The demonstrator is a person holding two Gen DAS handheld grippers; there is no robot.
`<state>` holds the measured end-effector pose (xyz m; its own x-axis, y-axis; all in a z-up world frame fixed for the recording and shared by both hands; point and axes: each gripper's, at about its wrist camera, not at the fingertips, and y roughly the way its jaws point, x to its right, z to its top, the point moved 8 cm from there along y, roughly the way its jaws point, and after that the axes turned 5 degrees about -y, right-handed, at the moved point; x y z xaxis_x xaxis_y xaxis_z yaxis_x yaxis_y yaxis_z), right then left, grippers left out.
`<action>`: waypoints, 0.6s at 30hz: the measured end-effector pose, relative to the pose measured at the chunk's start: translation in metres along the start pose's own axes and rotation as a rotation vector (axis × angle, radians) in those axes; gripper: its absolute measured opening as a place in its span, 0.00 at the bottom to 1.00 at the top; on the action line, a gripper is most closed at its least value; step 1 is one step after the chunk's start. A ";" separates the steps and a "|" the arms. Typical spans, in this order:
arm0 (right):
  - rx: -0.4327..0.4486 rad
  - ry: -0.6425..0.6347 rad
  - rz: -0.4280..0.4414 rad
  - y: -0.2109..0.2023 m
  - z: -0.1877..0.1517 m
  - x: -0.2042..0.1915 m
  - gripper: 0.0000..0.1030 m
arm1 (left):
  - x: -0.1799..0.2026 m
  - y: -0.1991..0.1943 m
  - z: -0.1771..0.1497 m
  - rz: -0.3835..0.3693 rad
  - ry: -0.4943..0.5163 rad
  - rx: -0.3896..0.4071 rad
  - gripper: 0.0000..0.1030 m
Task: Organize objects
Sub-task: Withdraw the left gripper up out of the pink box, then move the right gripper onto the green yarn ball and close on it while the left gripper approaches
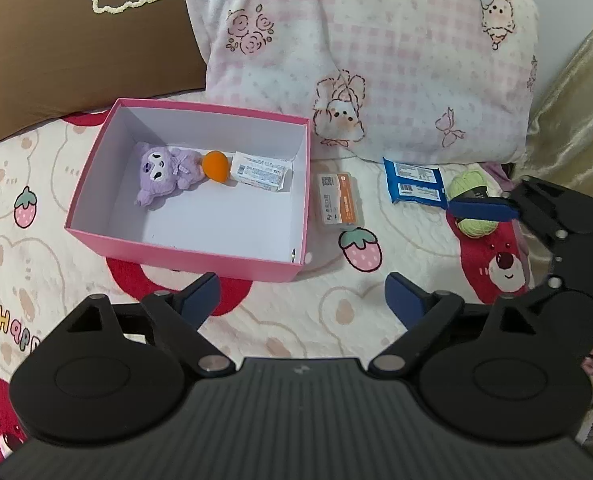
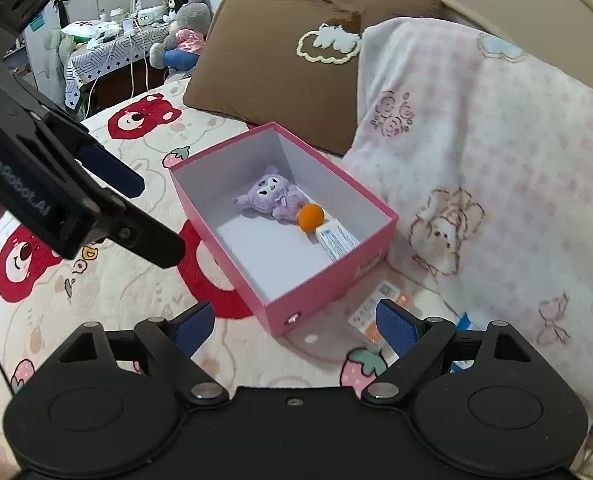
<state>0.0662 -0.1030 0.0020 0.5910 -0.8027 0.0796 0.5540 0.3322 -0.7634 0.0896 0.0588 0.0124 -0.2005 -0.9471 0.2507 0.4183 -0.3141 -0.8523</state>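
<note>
Left hand-held gripper (image 1: 302, 290): jaws spread wide, nothing between them. Right hand-held gripper (image 2: 294, 318): likewise spread and empty. Just ahead of the left one, pink cardboard box (image 1: 96, 188) on the bear-print bed cover (image 1: 36, 264), holding purple plush toy (image 1: 164, 174), orange ball (image 1: 215, 166), white packet (image 1: 261, 172). Right of box: orange-labelled clear case (image 1: 341, 202), blue wipes pack (image 1: 416, 182), green yarn ball (image 1: 470, 184).

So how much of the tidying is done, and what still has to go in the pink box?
Partly done: the pink box already holds the purple plush toy, the orange ball and a white packet. Nothing is in hand: the left gripper and right gripper are both open and empty. Still lying on the bedspread: the orange-and-white case, the blue packs and the green yarn.
</note>
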 end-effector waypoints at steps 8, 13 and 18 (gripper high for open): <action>-0.012 -0.009 -0.012 -0.027 -0.020 -0.006 0.88 | 0.025 -0.001 -0.026 -0.031 0.074 -0.041 0.90; -0.024 0.006 -0.030 -0.039 -0.035 -0.005 0.88 | 0.028 0.001 -0.043 -0.018 0.059 -0.081 0.90; -0.044 0.020 -0.066 -0.049 -0.053 0.000 0.88 | 0.040 0.006 -0.056 -0.025 0.064 -0.103 0.90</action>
<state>0.0081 -0.1457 0.0060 0.5422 -0.8319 0.1180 0.5648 0.2569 -0.7842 0.0348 0.0229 -0.0088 -0.2671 -0.9320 0.2450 0.3198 -0.3255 -0.8898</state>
